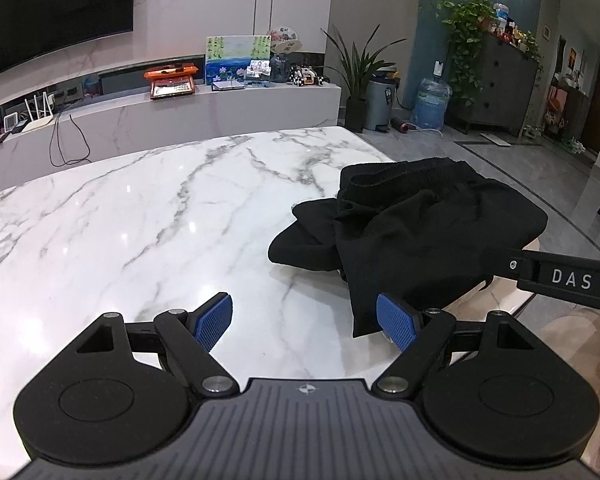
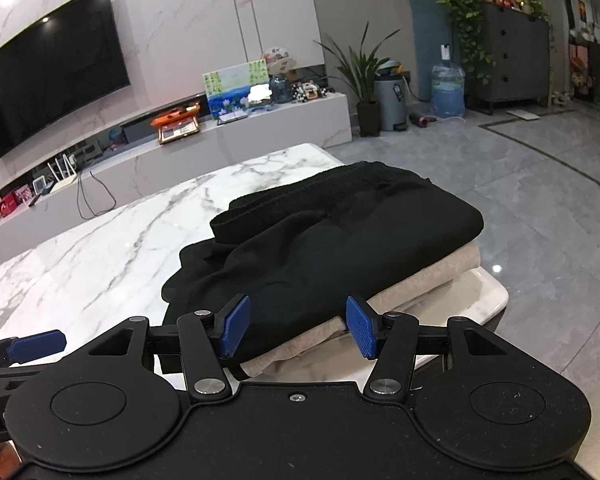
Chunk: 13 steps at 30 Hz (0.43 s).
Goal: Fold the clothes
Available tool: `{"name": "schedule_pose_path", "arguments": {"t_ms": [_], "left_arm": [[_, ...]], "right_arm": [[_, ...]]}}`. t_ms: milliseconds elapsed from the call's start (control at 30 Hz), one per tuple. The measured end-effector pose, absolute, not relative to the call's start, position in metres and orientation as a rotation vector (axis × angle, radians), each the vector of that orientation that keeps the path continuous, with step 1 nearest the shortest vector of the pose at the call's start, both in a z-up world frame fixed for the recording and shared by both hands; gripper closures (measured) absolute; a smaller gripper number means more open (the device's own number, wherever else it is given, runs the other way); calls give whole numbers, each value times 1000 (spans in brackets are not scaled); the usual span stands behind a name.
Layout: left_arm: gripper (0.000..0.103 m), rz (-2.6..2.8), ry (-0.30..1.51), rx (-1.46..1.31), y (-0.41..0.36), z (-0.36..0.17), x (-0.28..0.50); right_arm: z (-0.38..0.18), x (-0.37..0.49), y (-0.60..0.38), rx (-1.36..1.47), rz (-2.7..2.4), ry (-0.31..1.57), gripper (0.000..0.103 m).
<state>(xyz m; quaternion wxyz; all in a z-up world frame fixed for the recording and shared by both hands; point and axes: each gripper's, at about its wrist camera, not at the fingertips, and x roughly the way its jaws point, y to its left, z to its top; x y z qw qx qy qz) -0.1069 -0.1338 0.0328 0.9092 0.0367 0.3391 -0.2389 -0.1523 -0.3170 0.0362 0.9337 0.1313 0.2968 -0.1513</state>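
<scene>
A folded black garment with an elastic waistband point(image 1: 412, 224) point(image 2: 332, 240) lies on a folded beige garment point(image 2: 424, 276) at the right end of the white marble table point(image 1: 140, 220) point(image 2: 80, 272). One black fold hangs loose on the stack's left side. My left gripper point(image 1: 306, 322) is open over bare marble; its right pad sits just by the black cloth's near corner. My right gripper point(image 2: 298, 327) is open at the stack's near edge, and the cloth shows between its blue pads point(image 2: 362, 328) without being pinched. One finger of the right gripper point(image 1: 572, 280) reaches in from the right.
The stack sits close to the table's right edge point(image 2: 496, 300), with grey floor tiles point(image 2: 540, 208) beyond. A low marble TV bench point(image 1: 220, 108) with a painting and ornaments stands behind the table. A potted plant point(image 1: 356, 80), a bin and a water bottle stand further right.
</scene>
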Motion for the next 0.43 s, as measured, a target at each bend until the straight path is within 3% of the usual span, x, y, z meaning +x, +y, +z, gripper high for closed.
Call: {"name": "schedule_pose_path", "arguments": {"t_ms": [433], "left_arm": [[24, -476, 714, 69, -133, 32, -108]], "right_arm": [[35, -151, -317, 273, -303, 611, 50]]}}
